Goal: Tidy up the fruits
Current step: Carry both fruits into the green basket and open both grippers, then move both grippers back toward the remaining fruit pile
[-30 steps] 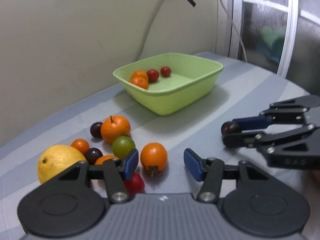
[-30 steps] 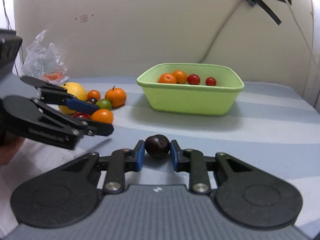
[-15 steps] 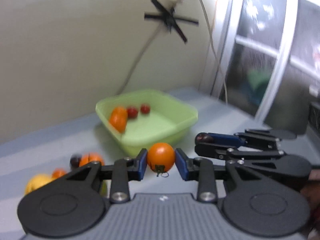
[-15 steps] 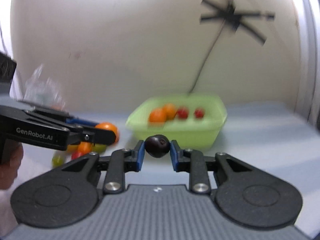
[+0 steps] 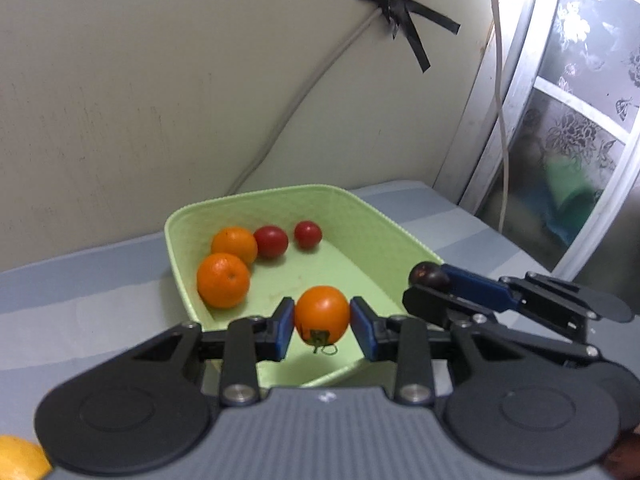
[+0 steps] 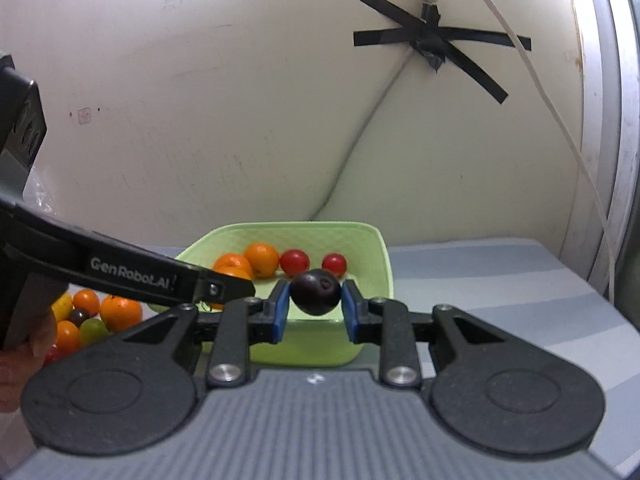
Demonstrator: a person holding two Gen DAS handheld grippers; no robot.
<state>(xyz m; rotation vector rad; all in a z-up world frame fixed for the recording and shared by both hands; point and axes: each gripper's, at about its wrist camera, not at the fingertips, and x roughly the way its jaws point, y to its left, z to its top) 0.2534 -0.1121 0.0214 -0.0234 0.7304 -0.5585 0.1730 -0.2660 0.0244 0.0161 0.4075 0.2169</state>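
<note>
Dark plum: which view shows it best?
Right wrist: the dark plum sits centred between that gripper's jaws, whole face visible. Left wrist shows it small, side-on, partly hidden by a blue pad.

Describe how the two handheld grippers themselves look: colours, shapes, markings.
Both are matte black linkage grippers on a ribbed grey base with two round black discs and silver pivot screws. The left gripper and right gripper carry blue rectangular finger pads. White "GenRobot.AI" lettering runs along the left gripper's side. No cables or sleeves show.

Soft, even indoor light; sharp frames, strong fisheye bending at edges.
</note>
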